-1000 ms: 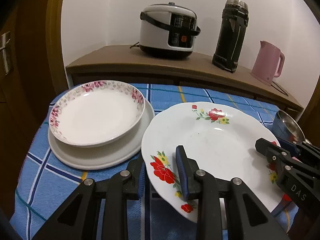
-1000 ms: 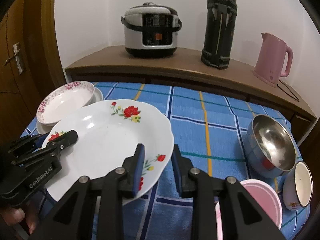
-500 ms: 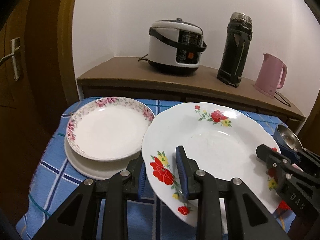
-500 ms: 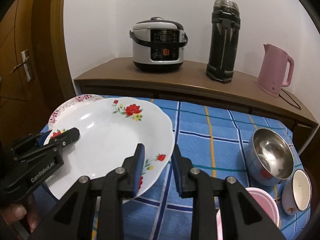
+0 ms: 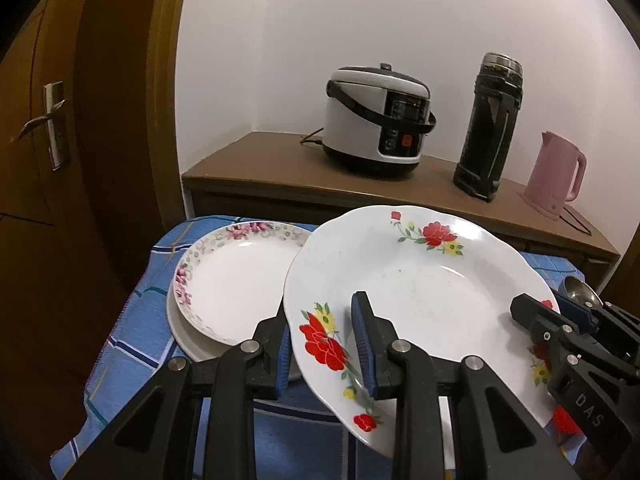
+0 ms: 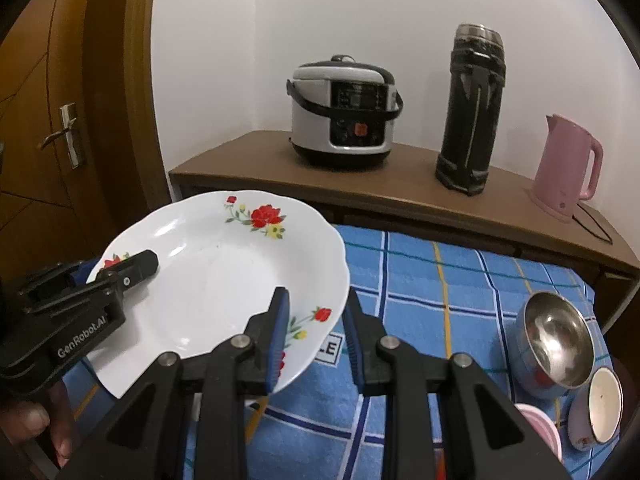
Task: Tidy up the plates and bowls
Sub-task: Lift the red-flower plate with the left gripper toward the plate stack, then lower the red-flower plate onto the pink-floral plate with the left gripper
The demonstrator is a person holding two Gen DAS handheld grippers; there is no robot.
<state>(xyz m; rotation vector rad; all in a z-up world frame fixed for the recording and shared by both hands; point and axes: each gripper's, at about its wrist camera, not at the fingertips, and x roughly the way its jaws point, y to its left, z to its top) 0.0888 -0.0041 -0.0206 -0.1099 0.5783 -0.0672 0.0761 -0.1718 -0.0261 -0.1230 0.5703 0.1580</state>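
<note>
A large white plate with red flowers (image 5: 420, 292) is held in the air above the blue checked tablecloth (image 6: 432, 280). My left gripper (image 5: 324, 344) is shut on its left rim. My right gripper (image 6: 314, 332) is shut on its right rim, and the plate (image 6: 224, 280) shows at the left of the right wrist view. To its left a pink-rimmed plate (image 5: 236, 280) lies on a plain white plate (image 5: 188, 340) on the table.
A steel bowl (image 6: 556, 340), a small white cup (image 6: 600, 408) and a pink bowl (image 6: 540, 428) sit at the table's right. Behind, a wooden sideboard (image 6: 400, 192) carries a rice cooker (image 6: 344, 116), a black flask (image 6: 472, 112) and a pink kettle (image 6: 568, 164). A door is at the left.
Both grippers have lifted the flowered plate off the table and raised it, with the table and stacked plates dropping lower in both views.
</note>
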